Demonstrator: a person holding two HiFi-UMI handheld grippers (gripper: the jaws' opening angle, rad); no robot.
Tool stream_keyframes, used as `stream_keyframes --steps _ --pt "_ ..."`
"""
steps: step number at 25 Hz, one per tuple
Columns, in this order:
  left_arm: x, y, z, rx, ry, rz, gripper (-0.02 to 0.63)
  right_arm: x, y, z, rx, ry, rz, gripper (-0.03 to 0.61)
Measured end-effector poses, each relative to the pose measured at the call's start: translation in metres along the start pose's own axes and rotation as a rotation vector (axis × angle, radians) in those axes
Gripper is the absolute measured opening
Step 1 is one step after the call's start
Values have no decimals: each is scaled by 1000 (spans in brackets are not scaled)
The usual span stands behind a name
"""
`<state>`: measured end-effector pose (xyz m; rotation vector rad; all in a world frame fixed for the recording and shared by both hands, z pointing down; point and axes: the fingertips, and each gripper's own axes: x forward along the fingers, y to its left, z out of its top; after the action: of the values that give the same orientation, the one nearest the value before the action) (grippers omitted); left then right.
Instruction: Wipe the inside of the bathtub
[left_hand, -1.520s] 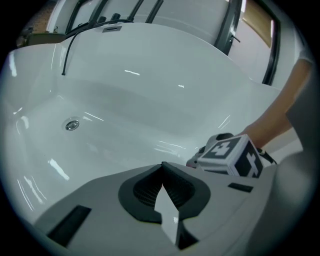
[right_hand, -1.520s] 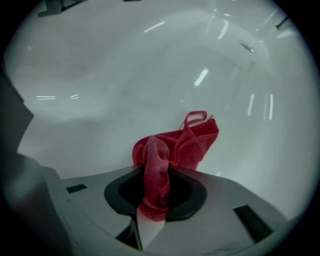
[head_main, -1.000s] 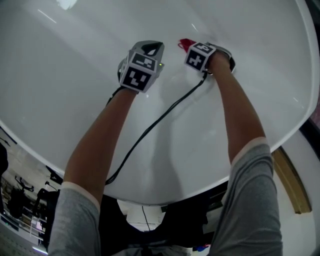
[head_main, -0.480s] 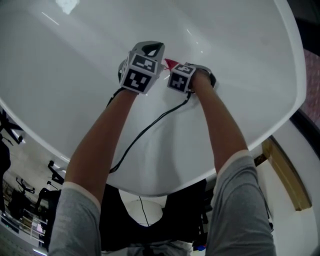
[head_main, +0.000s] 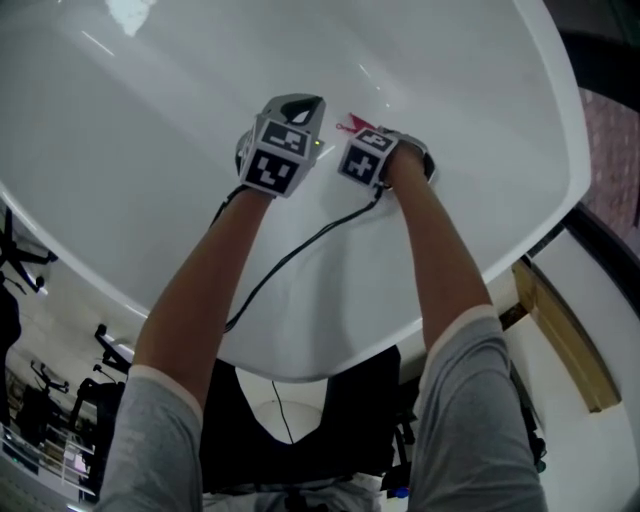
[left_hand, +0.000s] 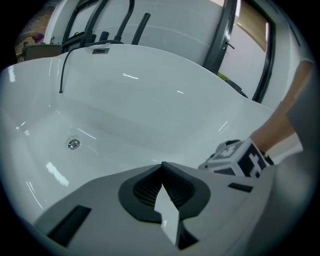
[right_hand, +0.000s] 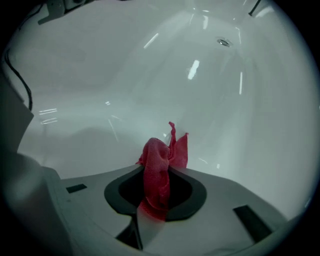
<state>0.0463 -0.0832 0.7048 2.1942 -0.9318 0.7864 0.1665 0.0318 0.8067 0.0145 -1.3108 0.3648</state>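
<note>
Red cloth: I'm gripping it with my right gripper, jaws clamping it, inside the white bathtub. My left gripper is hovering beside, jaws touching, empty.

Left gripper: grey jaws closed tip to tip, nothing between them, held inside the glossy white bathtub.
Right gripper: jaws clamped on a crumpled red cloth, just beside the left gripper.
Left forearm, right forearm: bare, stretched forward into the bathtub.
</note>
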Motion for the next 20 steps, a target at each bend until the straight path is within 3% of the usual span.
stream_keyframes --steps 3,6,11,14,17,20 --pt "-2 -12 15 0 1 3 3 -10 40 4 -62 -32 80 86" --pt "-10 -26 25 -2 -1 2 3 -19 45 -10 -62 -46 84 86" --pt "-20 -34 28 -5 -8 -4 3 -32 -34 -68 47 51 -92 86" --pt "-22 -38 37 -6 -18 -2 3 -49 -64 -95 103 73 -127 86" --pt "-25 -43 39 -21 -24 3 3 -56 -46 -91 60 78 -119 86" --pt "-31 -51 40 -26 -23 2 3 -59 1 -71 31 38 -43 86"
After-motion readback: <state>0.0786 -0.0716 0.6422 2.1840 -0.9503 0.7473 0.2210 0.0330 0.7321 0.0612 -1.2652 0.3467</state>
